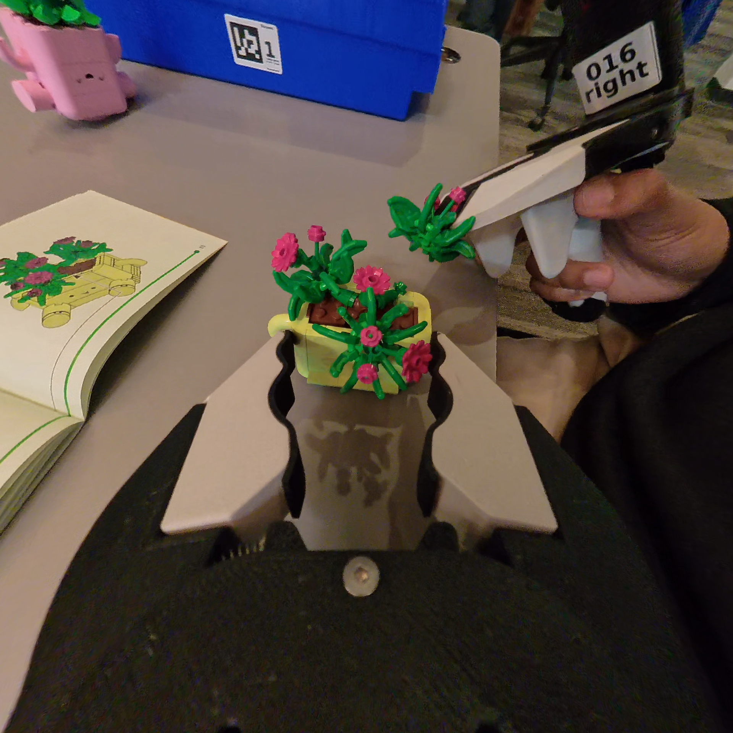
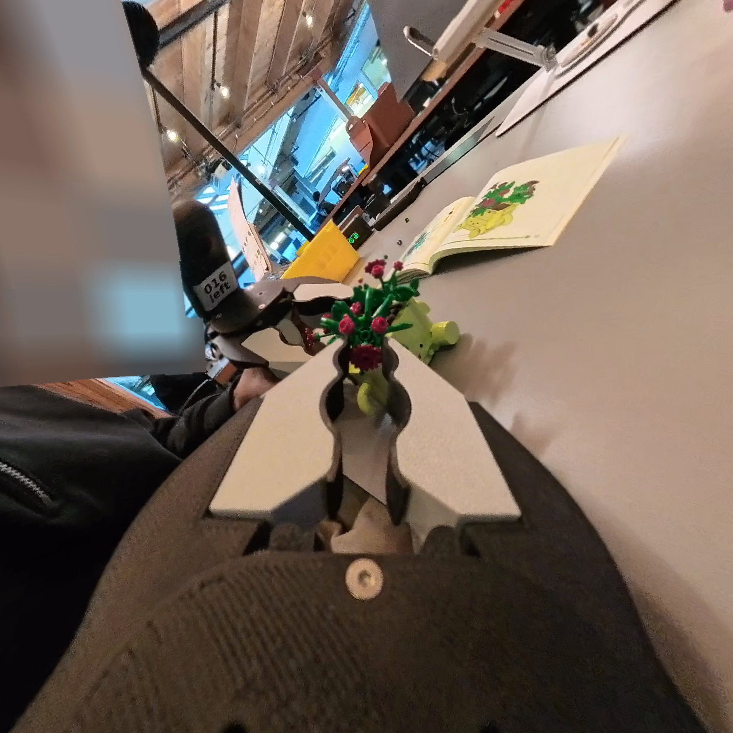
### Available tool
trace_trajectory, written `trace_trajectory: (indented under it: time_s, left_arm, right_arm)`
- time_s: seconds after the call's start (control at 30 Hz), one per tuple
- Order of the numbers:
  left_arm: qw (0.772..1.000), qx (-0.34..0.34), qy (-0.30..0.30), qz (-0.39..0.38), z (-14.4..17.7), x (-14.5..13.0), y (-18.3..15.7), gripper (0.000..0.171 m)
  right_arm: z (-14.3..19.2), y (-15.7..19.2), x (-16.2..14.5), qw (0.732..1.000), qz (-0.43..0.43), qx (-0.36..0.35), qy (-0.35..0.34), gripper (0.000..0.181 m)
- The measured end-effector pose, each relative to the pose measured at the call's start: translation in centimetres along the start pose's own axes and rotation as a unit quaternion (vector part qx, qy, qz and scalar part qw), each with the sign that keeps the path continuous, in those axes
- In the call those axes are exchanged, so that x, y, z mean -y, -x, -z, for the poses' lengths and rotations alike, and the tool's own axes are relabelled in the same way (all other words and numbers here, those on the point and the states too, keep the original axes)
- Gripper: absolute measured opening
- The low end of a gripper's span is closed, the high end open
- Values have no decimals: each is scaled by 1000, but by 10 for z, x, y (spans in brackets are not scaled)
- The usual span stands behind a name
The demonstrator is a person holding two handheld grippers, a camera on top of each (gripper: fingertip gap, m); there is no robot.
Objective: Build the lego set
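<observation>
A yellow lego planter (image 1: 317,357) with brown soil studs, green leaves and pink flowers sits between the fingertips of my left gripper (image 1: 360,341), which is shut on its sides. Its shadow falls on the table below it. My right gripper (image 1: 462,216) comes in from the right, shut on a green sprig with pink flowers (image 1: 426,230), held up and to the right of the planter and apart from it. In the right wrist view the sprig (image 2: 363,331) sits between my right gripper's (image 2: 365,351) fingertips, with the planter (image 2: 416,325) and the left gripper (image 2: 293,317) just beyond.
An open instruction booklet (image 1: 79,309) lies at left, also in the right wrist view (image 2: 511,214). A blue bin (image 1: 317,59) and a pink lego planter figure (image 1: 71,71) stand at the back. The table edge (image 1: 496,238) runs just right of the planter. A yellow box (image 2: 325,254) stands beyond.
</observation>
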State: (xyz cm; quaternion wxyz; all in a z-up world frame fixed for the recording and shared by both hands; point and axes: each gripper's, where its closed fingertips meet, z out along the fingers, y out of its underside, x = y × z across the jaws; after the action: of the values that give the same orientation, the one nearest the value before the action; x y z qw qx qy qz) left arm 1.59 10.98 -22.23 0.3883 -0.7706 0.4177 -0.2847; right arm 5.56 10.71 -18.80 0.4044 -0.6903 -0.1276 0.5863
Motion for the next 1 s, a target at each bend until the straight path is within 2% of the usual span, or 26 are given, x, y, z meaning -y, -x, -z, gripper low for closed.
trace_trajectory:
  time_s: [0.27,0.43,0.63,0.77,1.0]
  left_arm:
    - [1000,4,-5,24,-5,3,2,67]
    - [999,-8,-6,40,-4,3,2,67]
    - [999,-13,-8,47,-4,4,3,67]
    - [999,-8,-6,41,-4,3,2,67]
    - [999,-3,-4,35,-5,3,2,67]
  right_arm:
    - [-7,1,-1,998,-54,29,-10,13]
    - [-13,-2,-3,999,-38,16,5,13]
    - [-17,-2,-3,997,53,-21,48,13]
    - [-20,0,-4,984,146,-50,88,13]
    - [-20,-3,-4,962,225,-80,131,14]
